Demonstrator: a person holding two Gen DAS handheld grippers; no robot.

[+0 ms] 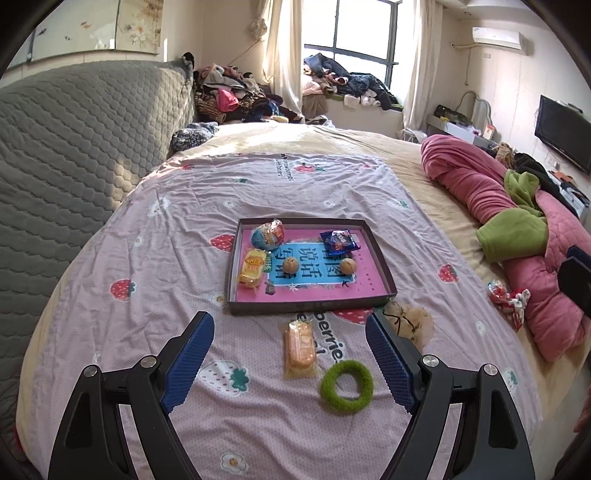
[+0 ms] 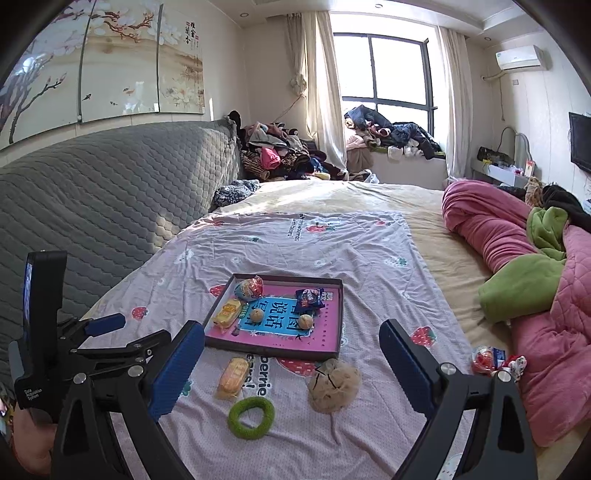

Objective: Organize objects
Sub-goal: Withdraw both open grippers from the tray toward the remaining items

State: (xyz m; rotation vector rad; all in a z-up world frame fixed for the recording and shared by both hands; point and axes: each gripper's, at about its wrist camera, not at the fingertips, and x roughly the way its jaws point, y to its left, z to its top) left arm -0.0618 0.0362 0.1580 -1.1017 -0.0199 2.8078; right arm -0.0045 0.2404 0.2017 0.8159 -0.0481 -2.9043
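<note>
A dark shallow tray with a pink and blue lining lies on the strawberry-print sheet. In it are a round snack bag, a yellow packet, a blue packet and two walnuts. In front of the tray lie an orange biscuit packet, a green fuzzy ring and a beige pom-pom. My left gripper hangs open above the packet and ring. My right gripper is open and empty too. The left gripper shows at the lower left in the right wrist view.
A grey quilted headboard borders the bed on the left. Rolled pink and green blankets lie along the right, with small red-white wrappers beside them. Clothes are piled at the far end by the window.
</note>
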